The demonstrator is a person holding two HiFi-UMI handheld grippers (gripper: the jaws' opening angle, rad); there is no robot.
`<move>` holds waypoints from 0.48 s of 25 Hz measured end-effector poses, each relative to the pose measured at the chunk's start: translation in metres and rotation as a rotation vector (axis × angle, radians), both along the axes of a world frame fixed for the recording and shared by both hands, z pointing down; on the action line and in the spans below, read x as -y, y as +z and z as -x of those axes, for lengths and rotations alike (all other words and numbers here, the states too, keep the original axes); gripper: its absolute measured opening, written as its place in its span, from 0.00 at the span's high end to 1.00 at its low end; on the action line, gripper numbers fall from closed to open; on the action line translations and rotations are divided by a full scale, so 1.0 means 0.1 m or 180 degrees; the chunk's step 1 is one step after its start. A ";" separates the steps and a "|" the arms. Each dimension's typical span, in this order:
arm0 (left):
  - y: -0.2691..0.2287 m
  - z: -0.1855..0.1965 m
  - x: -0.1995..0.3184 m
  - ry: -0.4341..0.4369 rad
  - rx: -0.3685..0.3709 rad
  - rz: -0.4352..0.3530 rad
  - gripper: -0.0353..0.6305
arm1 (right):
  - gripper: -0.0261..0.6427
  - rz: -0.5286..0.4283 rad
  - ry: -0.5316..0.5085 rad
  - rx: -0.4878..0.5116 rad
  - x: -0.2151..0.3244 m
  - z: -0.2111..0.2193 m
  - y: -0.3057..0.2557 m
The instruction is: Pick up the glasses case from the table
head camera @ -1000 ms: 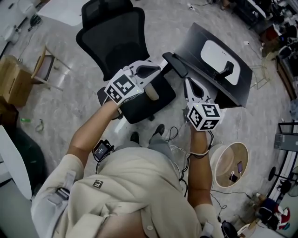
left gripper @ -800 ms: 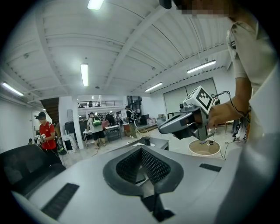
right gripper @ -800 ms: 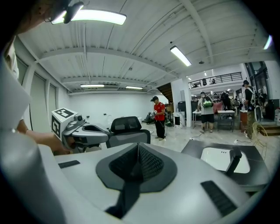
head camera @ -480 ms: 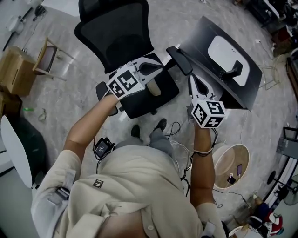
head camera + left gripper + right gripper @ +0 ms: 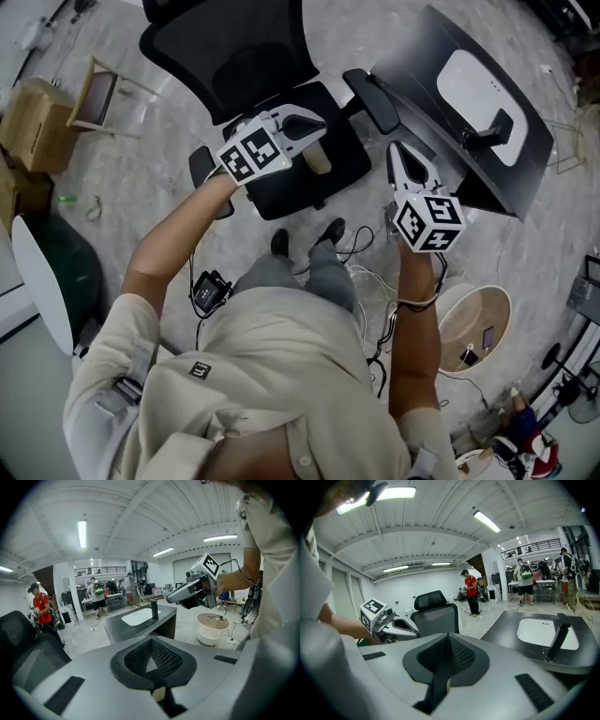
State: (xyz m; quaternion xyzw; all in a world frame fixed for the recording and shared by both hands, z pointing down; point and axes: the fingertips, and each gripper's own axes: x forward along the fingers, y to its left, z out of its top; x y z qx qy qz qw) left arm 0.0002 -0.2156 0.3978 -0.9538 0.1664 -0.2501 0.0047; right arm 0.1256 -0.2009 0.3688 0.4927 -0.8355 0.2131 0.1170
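So, quick update: over the last second not much is happening with the claws themselves. The whole downward view is sliding. The office chair (image 5: 281, 178) and the dark counter (image 5: 412, 66) with its white sink (image 5: 483, 84) are drifting toward the top of the head view, so we're guessing the head is tipping or we're shuffling a bit, not reaching. The left gripper (image 5: 317, 127) is hanging over the chair seat just like before, and the right gripper (image 5: 397, 155) is hovering just off the near corner of the counter, same as a second ago. For the task, that means we're still in the lead-in and no approach is under way yet.

Both claws are clenched with nothing in them. In each gripper view the two jaws are meeting at the tips, and only the room is showing past them.

Now the awkward part — we're not seeing a glasses case anywhere. The counter top is showing only the sink and a black faucet (image 5: 497, 131), and neither gripper view is picking up a case. So we can't say where it's lying relative to either claw. Our guess is it's sitting on some table outside these views — we're probably needing to turn toward it first.
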 end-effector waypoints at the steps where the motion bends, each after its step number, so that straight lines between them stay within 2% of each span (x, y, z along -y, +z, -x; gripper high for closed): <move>1: 0.07 -0.02 0.01 0.0017 0.0039 0.0027 0.93 | 0.92 0.0027 -0.0006 0.0012 0.01 -0.02 0.06; 12: 0.93 -0.32 -0.02 0.0398 0.0580 0.0227 0.93 | 0.92 0.0314 -0.0073 0.0098 0.10 -0.25 0.71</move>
